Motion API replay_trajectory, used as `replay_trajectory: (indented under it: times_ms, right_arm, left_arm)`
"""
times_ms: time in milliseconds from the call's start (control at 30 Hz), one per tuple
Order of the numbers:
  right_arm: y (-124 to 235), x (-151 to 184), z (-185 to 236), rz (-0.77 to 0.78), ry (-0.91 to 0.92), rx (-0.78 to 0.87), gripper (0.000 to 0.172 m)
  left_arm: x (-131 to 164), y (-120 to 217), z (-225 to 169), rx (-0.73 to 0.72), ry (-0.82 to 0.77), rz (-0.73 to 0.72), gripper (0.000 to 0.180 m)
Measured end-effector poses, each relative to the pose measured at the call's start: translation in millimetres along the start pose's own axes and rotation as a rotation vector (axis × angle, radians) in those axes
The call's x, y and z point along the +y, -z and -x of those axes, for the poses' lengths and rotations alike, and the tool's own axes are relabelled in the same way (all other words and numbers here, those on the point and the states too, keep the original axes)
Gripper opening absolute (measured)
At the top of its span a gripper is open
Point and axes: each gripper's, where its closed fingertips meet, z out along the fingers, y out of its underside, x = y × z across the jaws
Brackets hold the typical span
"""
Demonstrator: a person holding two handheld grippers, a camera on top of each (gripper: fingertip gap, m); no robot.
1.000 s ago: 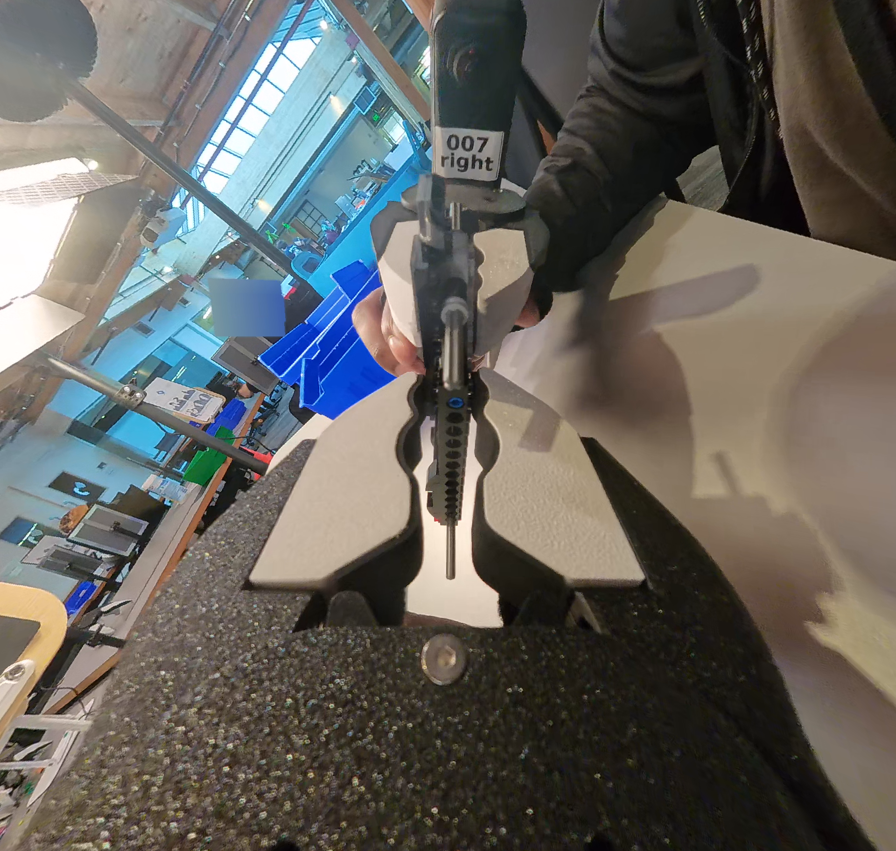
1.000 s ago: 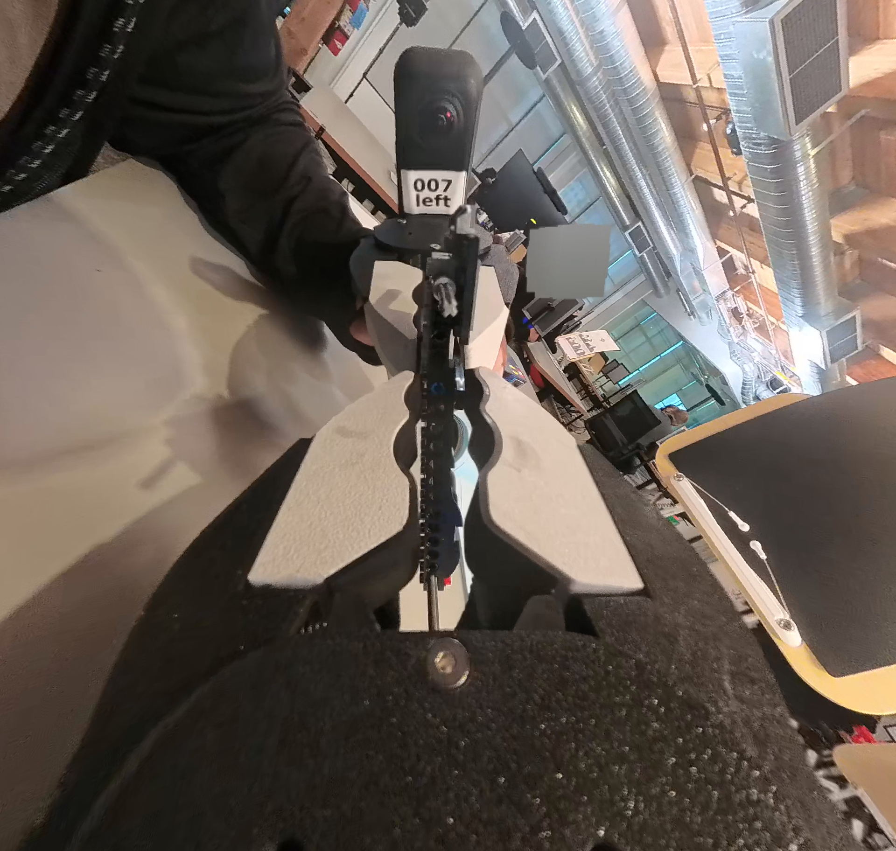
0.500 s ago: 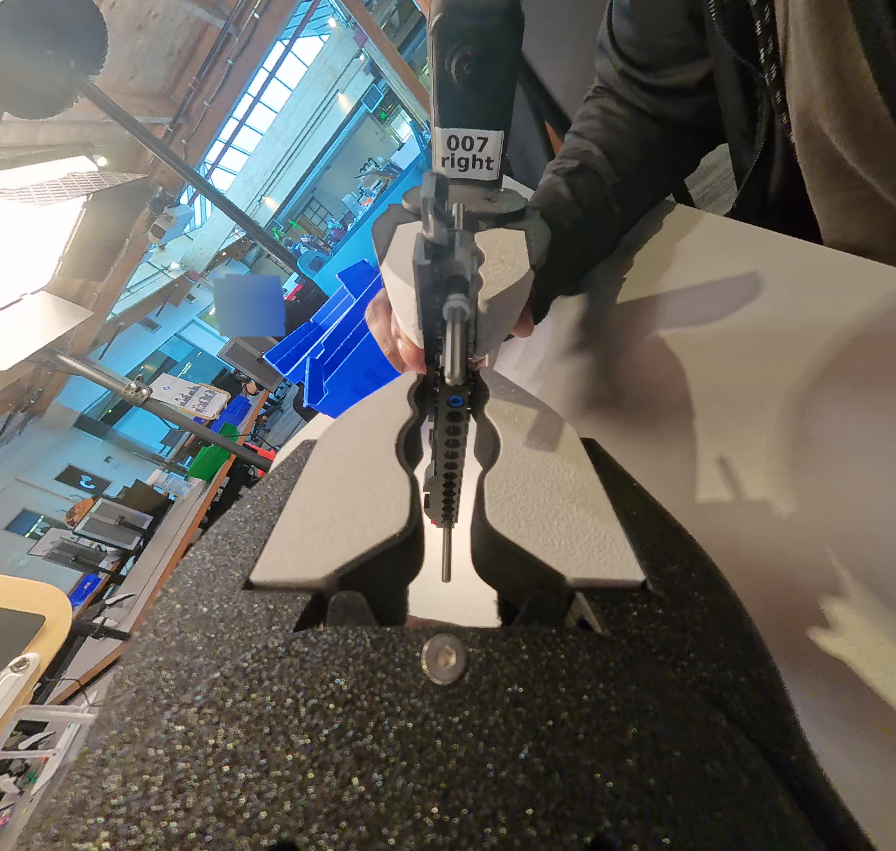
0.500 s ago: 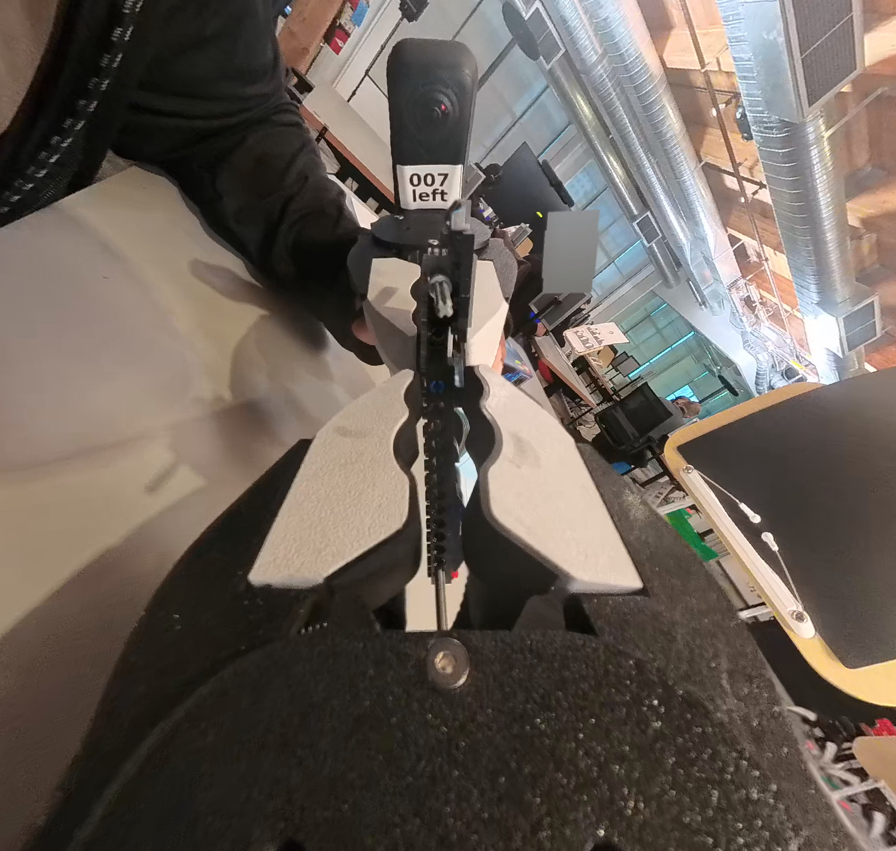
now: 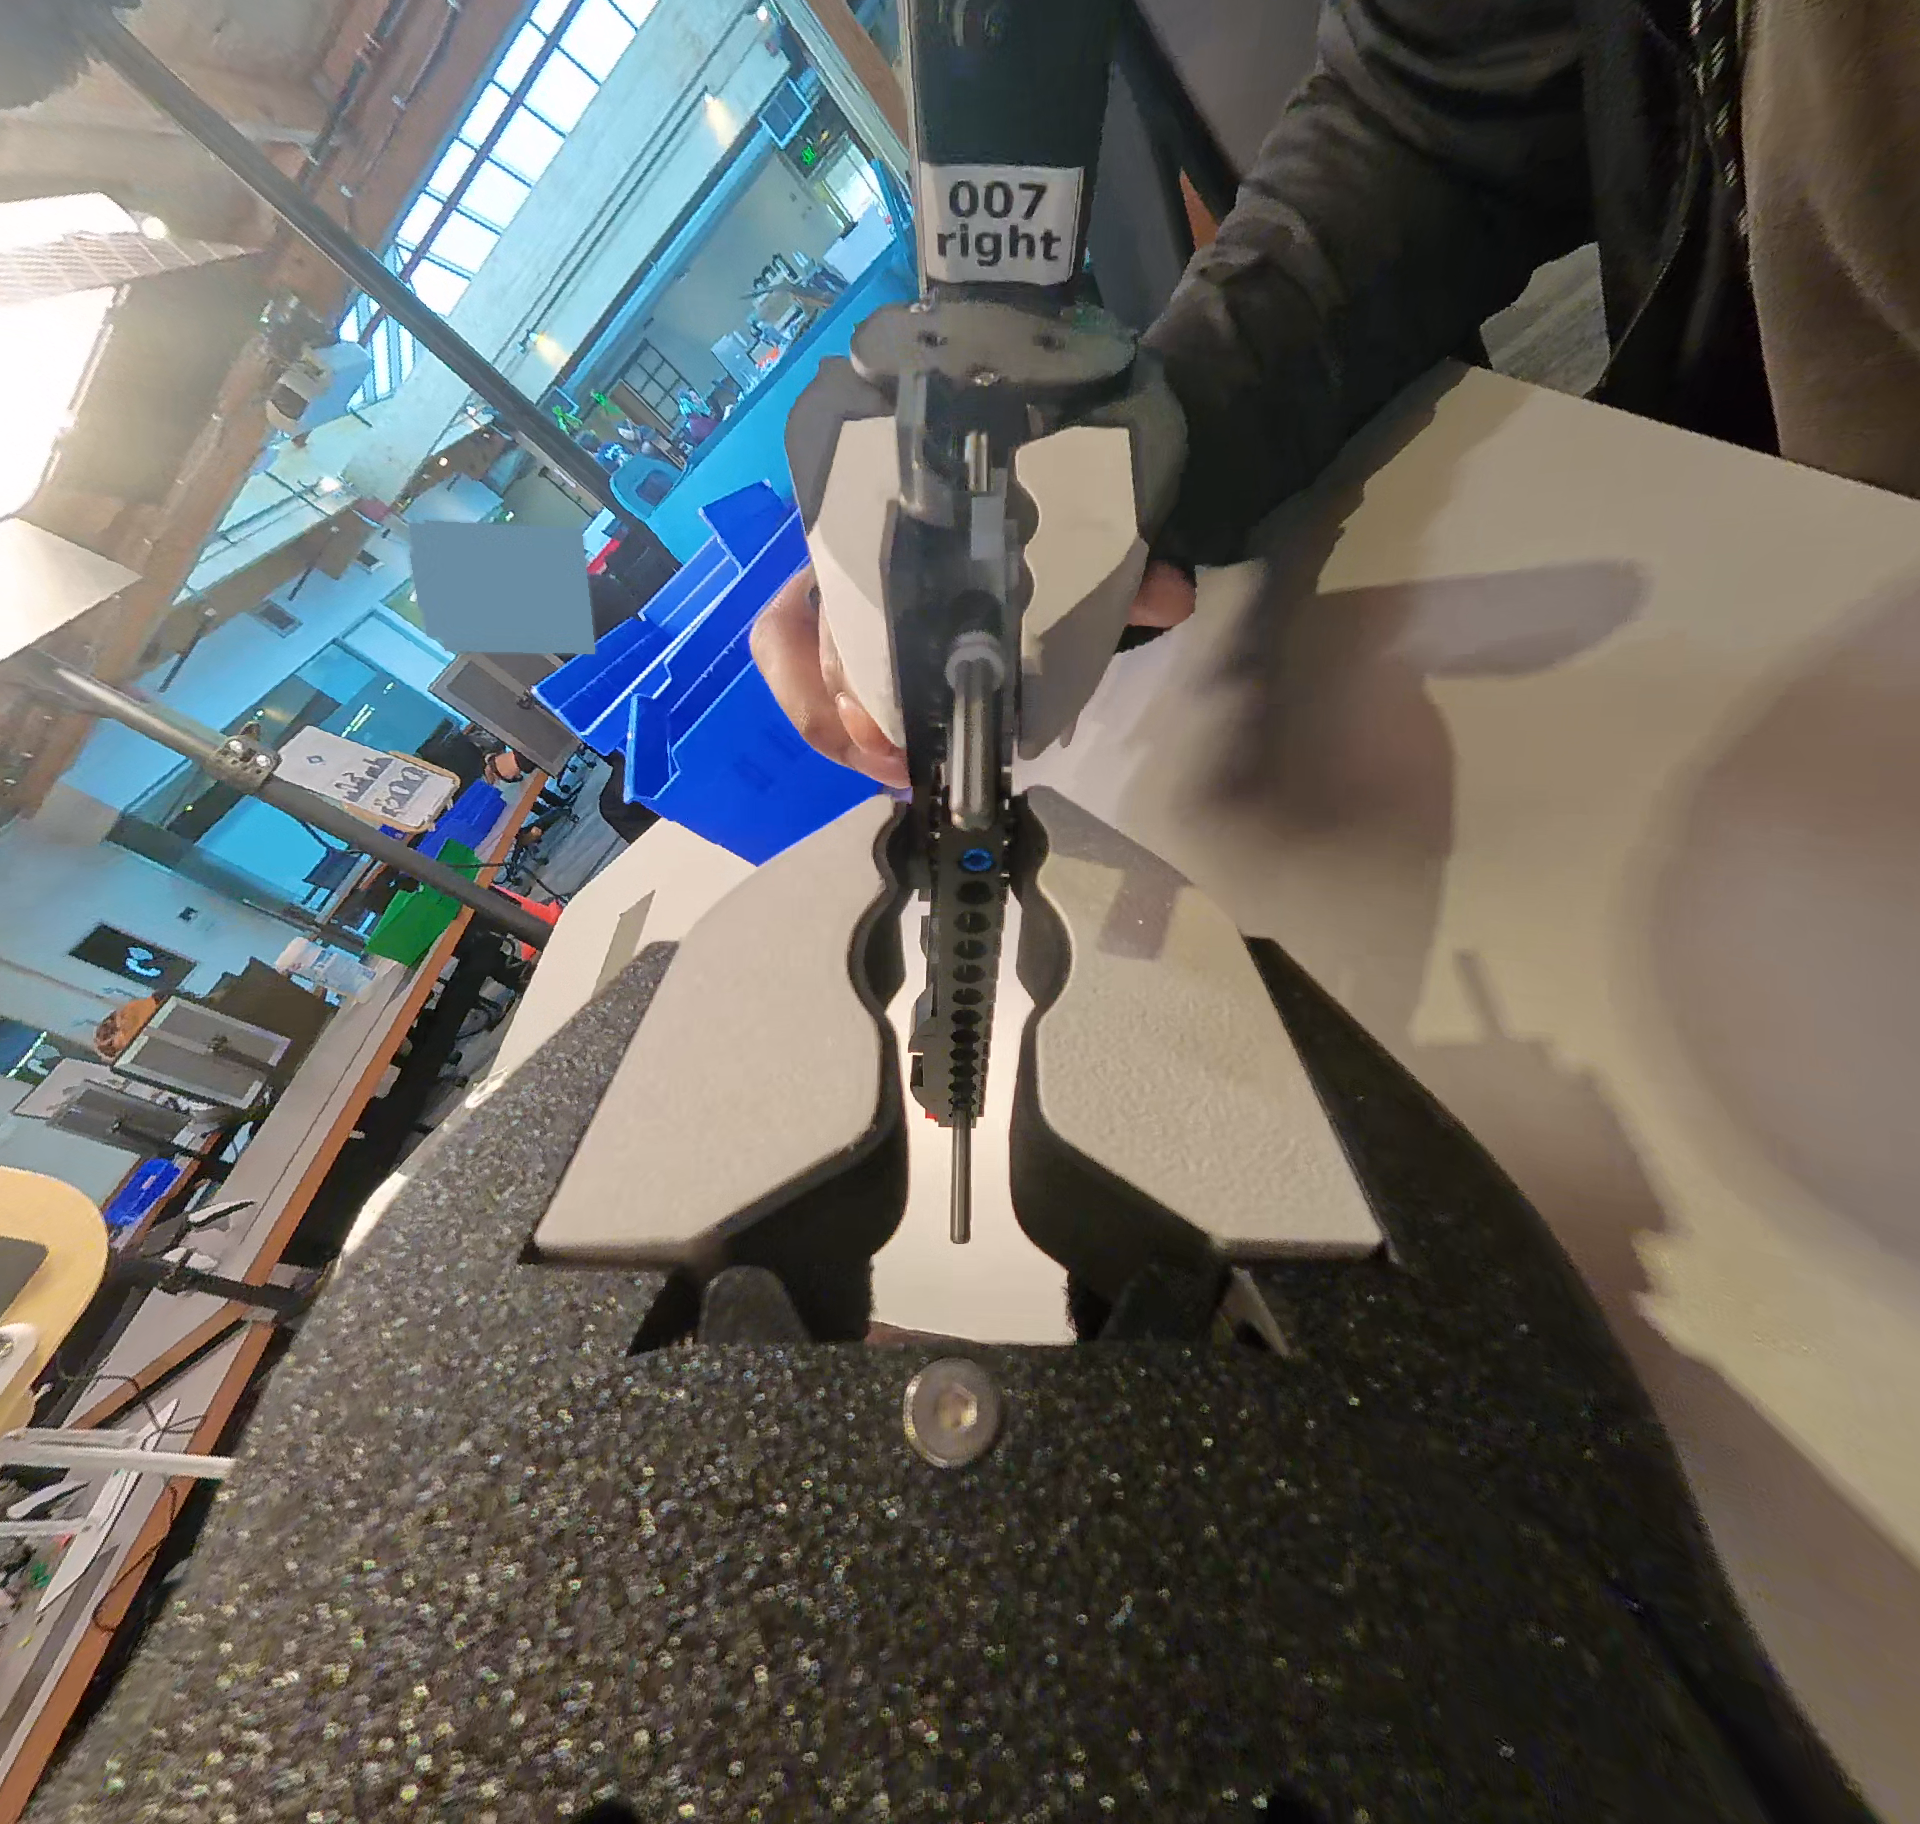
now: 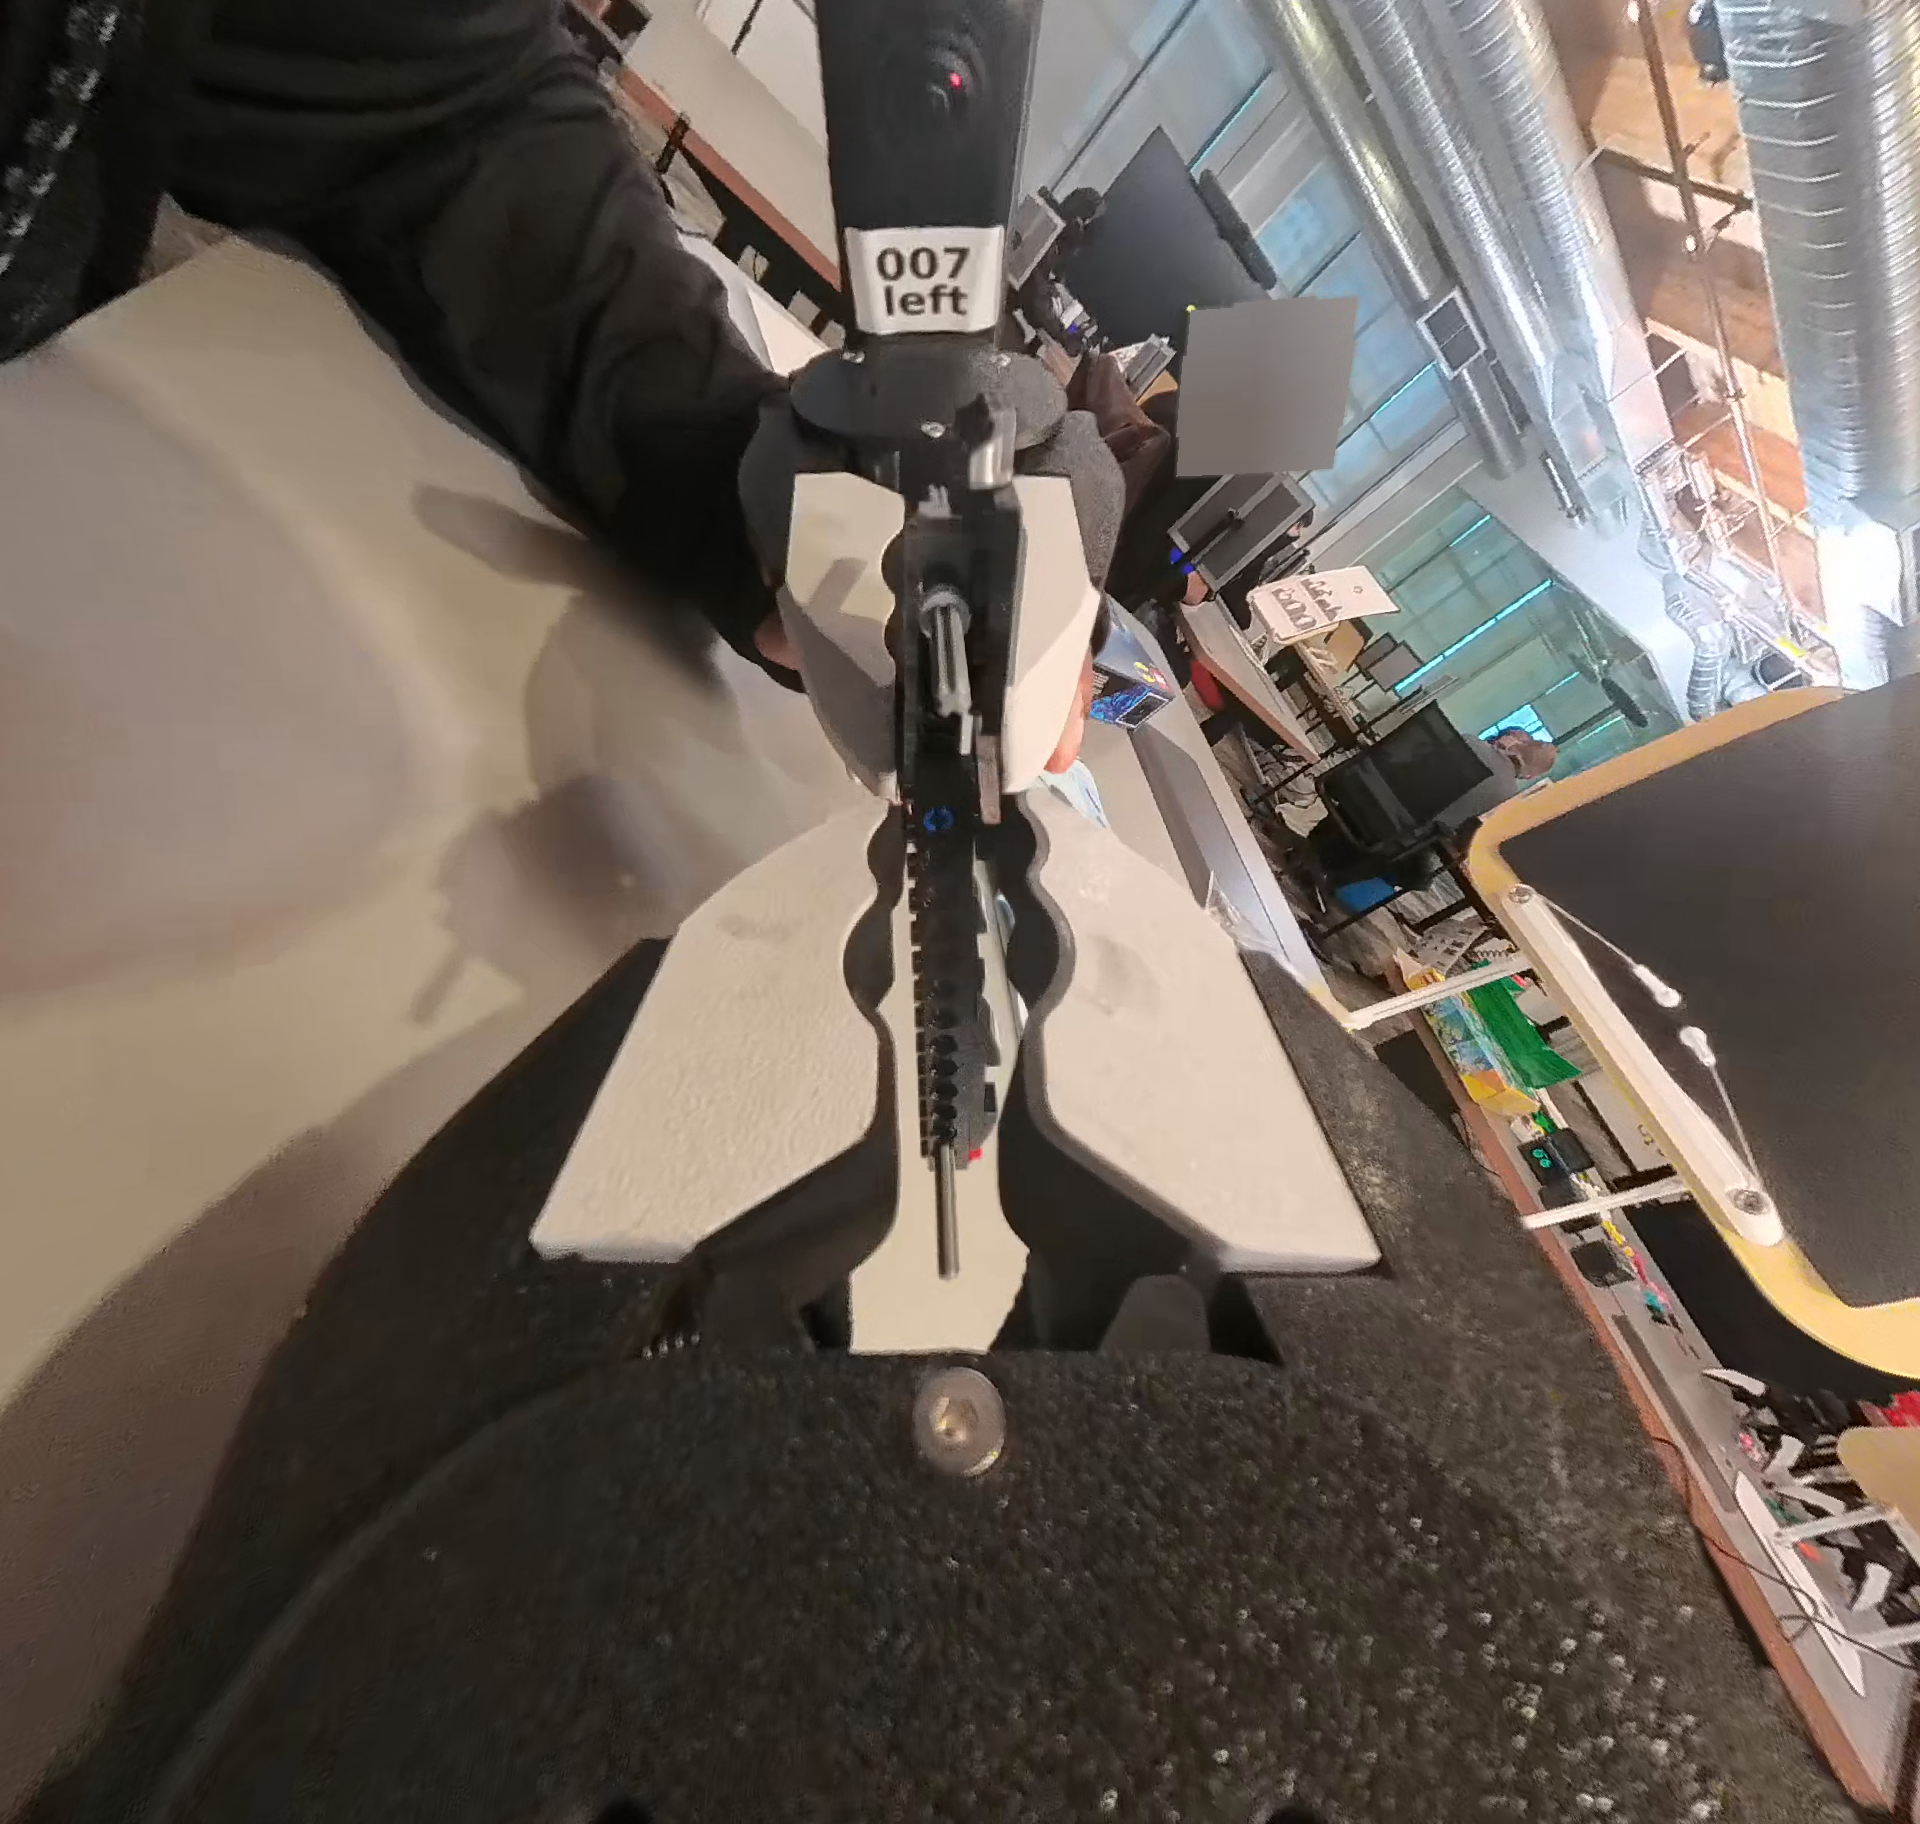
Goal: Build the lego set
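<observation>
The black holed beam (image 5: 966, 953), with a grey rod (image 5: 958, 1182) lying along it, is carried above the pale tabletop (image 5: 1558, 735), clamped at one end in the jaws of the left gripper (image 5: 961, 829) and at the other in the jaws of the right gripper (image 6: 951, 818), tip to tip. Should the two grippers be pulled or twisted unevenly, the beam could be bent or wrenched free, and the rod could be slid out. How the pieces are joined is masked by fingers and blur.
</observation>
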Motion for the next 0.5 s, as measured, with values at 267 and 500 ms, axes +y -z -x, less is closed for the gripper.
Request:
replay_trajectory:
  times_ms: [267, 500]
  right_arm:
    - [0.9, 5.1, 2.5, 0.0, -0.016, -0.037, 0.016]
    - [0.7, 7.5, -1.3, -0.001, -0.062, -0.031, 0.016]
  left_arm:
    - [1.4, -2.2, -2.3, 0.021, 0.031, 0.025, 0.017]
    - [3.3, -2.9, 1.2, 0.012, 0.038, 0.045, 0.017]
